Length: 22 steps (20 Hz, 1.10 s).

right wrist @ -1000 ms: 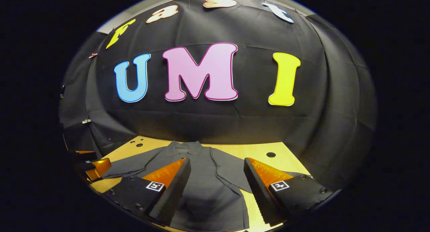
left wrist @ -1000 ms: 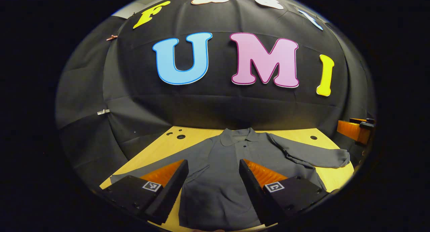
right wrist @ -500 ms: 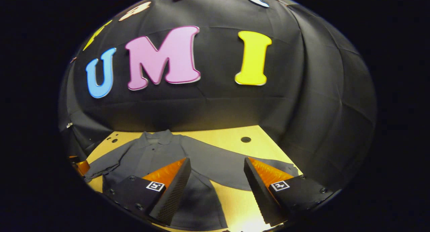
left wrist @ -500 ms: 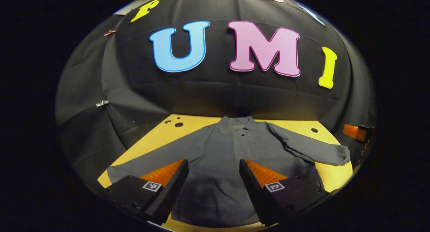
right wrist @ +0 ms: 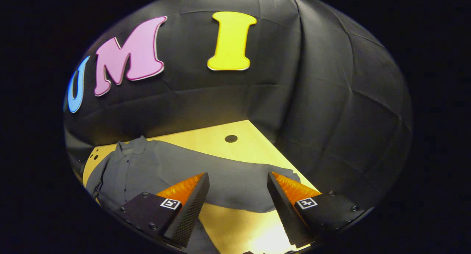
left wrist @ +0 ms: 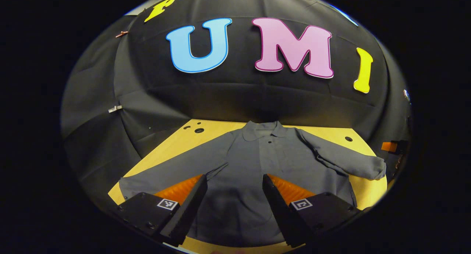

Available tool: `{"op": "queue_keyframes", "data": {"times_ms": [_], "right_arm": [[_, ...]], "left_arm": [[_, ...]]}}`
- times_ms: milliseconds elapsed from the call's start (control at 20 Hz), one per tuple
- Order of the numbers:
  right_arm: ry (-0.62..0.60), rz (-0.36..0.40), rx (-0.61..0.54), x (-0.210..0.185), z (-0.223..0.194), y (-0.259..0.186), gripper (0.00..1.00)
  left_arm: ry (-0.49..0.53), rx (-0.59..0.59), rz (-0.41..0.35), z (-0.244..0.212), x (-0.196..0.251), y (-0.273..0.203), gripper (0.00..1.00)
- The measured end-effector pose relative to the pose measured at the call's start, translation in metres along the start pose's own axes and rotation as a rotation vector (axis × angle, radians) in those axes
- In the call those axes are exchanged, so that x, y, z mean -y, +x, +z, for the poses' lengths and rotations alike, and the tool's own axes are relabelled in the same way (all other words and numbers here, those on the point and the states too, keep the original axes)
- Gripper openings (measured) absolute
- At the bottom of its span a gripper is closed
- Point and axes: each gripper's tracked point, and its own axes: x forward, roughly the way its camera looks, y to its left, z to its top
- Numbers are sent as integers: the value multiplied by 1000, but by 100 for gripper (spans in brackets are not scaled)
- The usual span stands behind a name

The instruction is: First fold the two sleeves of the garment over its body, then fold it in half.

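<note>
A dark grey long-sleeved polo shirt [left wrist: 257, 162] lies face up on the yellow wooden table [left wrist: 176, 143], collar toward the back wall. One sleeve [left wrist: 173, 171] stretches to the left, the other sleeve [left wrist: 346, 160] to the right with its cuff bunched. My left gripper [left wrist: 234, 180] hovers open over the shirt's lower body, nothing between its fingers. In the right gripper view the shirt [right wrist: 125, 169] lies at the left and its long sleeve [right wrist: 235, 180] runs across in front of my right gripper [right wrist: 238, 178], which is open above that sleeve near the cuff.
The black cloth wall [left wrist: 239, 103] closes the table at the back and sides. Small round holes [left wrist: 199, 130] mark the table's far left corner and a single hole [right wrist: 231, 138] the far right. Part of the other gripper [left wrist: 392, 146] shows at the right edge of the left gripper view.
My right gripper has swung to the right, from over the shirt's body to over its right sleeve. The left gripper has tilted slightly, staying over the body. The shirt has not moved.
</note>
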Motion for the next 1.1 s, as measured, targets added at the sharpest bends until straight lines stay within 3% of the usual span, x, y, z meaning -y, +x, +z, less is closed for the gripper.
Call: {"op": "queue_keyframes", "data": {"times_ms": [500,1100], "right_arm": [[50,-157,-150,75,-45,42,98],[105,-268,-329,121,-103,99,99]], "left_arm": [[4,-63,13,-15,-6,2,96],[16,-105,19,-25,-13,7,96]]}}
